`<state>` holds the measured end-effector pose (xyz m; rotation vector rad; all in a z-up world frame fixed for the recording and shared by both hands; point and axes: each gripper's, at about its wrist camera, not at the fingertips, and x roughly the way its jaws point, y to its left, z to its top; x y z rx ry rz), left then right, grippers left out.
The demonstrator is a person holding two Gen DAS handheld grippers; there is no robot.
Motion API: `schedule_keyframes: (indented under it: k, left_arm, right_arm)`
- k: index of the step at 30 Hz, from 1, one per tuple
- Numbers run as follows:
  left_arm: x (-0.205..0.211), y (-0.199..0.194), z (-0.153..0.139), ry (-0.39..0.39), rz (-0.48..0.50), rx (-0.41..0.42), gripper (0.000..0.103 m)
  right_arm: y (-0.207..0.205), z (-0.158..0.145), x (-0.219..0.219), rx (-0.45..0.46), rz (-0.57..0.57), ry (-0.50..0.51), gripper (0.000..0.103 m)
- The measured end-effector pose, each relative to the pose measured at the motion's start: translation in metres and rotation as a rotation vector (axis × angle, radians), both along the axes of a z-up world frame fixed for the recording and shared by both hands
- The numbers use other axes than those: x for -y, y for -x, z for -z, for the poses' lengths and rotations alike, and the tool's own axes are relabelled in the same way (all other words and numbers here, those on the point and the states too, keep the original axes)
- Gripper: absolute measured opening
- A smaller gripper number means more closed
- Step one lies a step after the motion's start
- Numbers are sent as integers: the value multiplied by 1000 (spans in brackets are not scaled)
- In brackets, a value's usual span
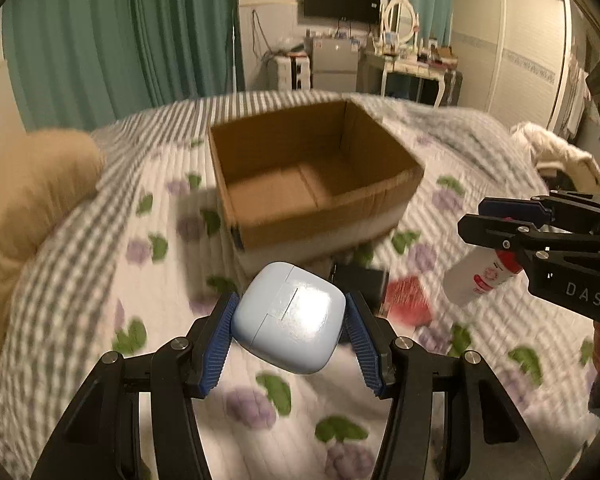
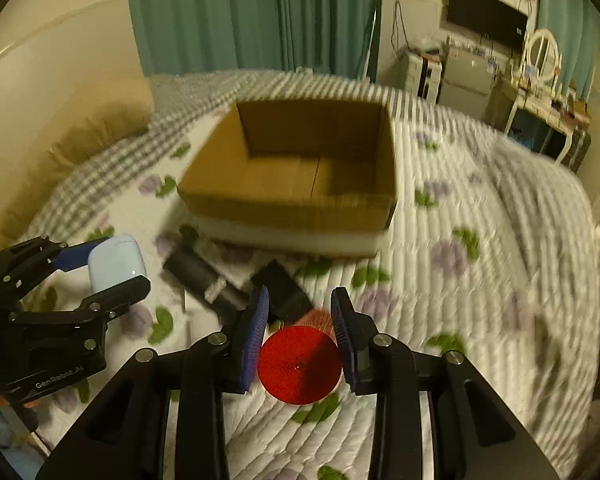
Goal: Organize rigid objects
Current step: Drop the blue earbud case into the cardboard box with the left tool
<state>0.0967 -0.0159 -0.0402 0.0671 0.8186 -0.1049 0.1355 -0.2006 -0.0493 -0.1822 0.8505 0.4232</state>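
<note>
While above quilt | left claw grips blue case | right claw clamps red-capped bottle

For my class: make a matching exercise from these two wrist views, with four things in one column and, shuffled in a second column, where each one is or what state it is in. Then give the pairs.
Things
1. pale blue case
2. red-capped white bottle
3. cardboard box
4. black objects

States
A. open-topped, nothing visible inside
B. clamped in the left gripper
C. lying on the quilt in front of the box
D. held in the right gripper

Pairs: 1-B, 2-D, 3-A, 4-C
</note>
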Motion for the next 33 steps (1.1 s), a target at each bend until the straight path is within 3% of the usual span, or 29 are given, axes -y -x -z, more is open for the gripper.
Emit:
schedule_keyframes:
  k: [2,3,4,8,11,14,21,24,26,29,31,32,33]
  left_arm:
    - [0,-11,-15,5,2,27,56]
    - [1,-17,-23,8,4,42,56]
    - [1,-25,-30,11,6,55,56]
    - [1,-66,-47,53,3,83,56]
    - [-1,-102,-38,62,-32,62,56]
    - [-4,-131,-15,63,-51,7,56]
    - [-5,-155,25,36,-52,-37,56]
    - [-5,-160,31,35,-46,-31,64]
    - [-7,-160,30,35,-61,-14,84]
    - [-12,-156,22,64,-62,-6,85]
    - [-17,-152,15,66,-75,-11,87]
    - [-19,-146,10,65,-80,-5,90]
    - [-22,-140,5,62,-84,5,91]
  right_arm:
    - [-9,-22,-3,27,-11,-2,31]
    - [-14,-31,-5,37,-16,-2,19]
    - [-23,-44,-8,54,-25,-4,0]
    - [-60,-79,-21,64,-43,-9,0]
    - [-92,-82,-33,48,-33,29,0]
    - [-111,-73,-36,25,-27,39,0]
    - [-127,-25,-34,-45,-38,43,0]
    - [-134,-13,-30,-55,-28,29,0]
    - [-139,-9,-28,-53,-23,22,0]
    - [-140,-10,-23,-43,-15,22,0]
    - [-136,-14,-19,-34,-13,23,3]
    - [-132,-17,-18,-28,-9,28,14]
    - [-128,-20,-16,-19,-3,34,36]
